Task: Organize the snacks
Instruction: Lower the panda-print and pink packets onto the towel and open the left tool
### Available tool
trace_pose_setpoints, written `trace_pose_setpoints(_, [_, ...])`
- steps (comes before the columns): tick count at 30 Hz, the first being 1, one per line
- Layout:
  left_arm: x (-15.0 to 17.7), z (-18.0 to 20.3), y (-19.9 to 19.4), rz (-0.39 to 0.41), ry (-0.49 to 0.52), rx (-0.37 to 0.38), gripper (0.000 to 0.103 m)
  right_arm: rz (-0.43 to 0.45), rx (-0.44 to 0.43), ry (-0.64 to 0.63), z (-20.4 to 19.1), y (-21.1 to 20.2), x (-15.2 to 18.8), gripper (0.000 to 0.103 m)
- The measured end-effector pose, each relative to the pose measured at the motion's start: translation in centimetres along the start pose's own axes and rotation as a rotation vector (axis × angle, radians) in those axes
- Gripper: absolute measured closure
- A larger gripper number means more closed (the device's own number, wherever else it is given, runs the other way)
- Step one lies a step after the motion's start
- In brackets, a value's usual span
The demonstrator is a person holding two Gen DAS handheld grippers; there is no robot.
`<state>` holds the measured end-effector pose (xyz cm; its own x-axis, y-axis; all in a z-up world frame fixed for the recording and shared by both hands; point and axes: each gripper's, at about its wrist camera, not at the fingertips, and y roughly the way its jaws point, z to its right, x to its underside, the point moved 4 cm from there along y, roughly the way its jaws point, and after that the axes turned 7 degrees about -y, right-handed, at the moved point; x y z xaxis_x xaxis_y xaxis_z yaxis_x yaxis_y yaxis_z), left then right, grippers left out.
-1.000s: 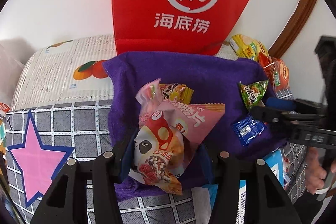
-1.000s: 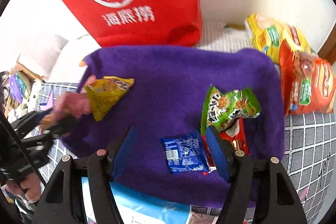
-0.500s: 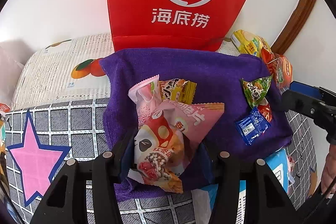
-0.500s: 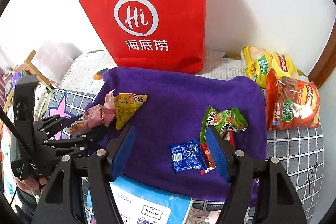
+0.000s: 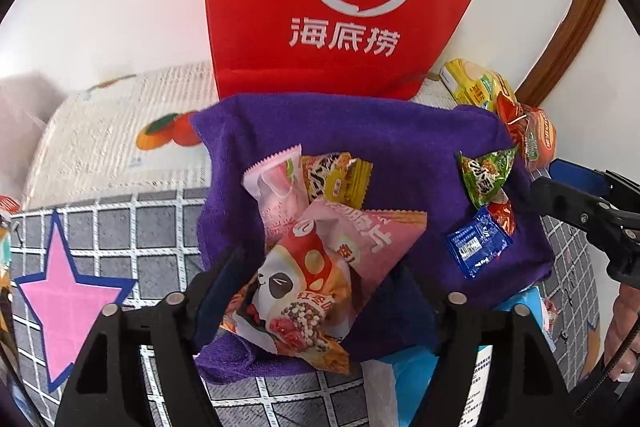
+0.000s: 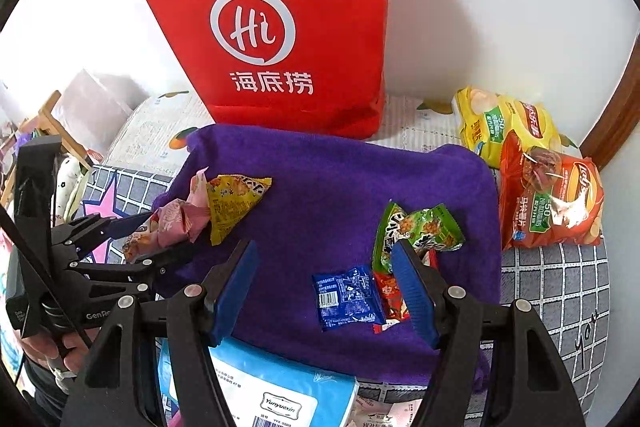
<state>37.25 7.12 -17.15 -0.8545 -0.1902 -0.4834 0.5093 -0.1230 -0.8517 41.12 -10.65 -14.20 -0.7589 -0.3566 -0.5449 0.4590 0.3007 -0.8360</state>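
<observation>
a: risk first, biggest thing down. red paper bag [image 6: 280, 39] stands upright at the back, touching the far edge of the purple towel [image 6: 340, 179]. if a gripper swings wide, it could tip the bag onto the snacks.

b: and the pink panda snack bag [image 5: 320, 267]?

a: it lies on the towel's near left edge, between the jaws of the left gripper [image 5: 316, 291], which are opening. its crinkled foil overhangs the hem, so it may slide off as the pads let go. it also leans on the pink wafer packet [image 5: 276, 187] and yellow packet [image 5: 336, 179].

b: right gripper [image 6: 324, 291]?

a: about half open, holding nothing, hovering over the blue sachet [image 6: 346, 297], just beside the green packet [image 6: 416, 231]. small, flat, slippery; a pinch could catch towel pile instead.
</observation>
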Motion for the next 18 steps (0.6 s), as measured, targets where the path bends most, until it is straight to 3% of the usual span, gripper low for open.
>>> trace_pose_setpoints(6, [-0.2, 0.0, -0.7, 0.021, -0.007, 0.009, 0.026, 0.029, 0.004, -0.008, -0.1, -0.7, -0.2, 0.034])
trace_pose_setpoints(11, [-0.3, 0.3, -1.6, 0.041, -0.011, 0.068, 0.023, 0.038, 0.003, -0.008, 0.0, -1.0, -0.3, 0.034])
trace_pose_setpoints(18, [-0.3, 0.5, -2.3, 0.062, -0.008, 0.073, 0.023, 0.035, 0.012, -0.006, -0.1, -1.1, -0.3, 0.034])
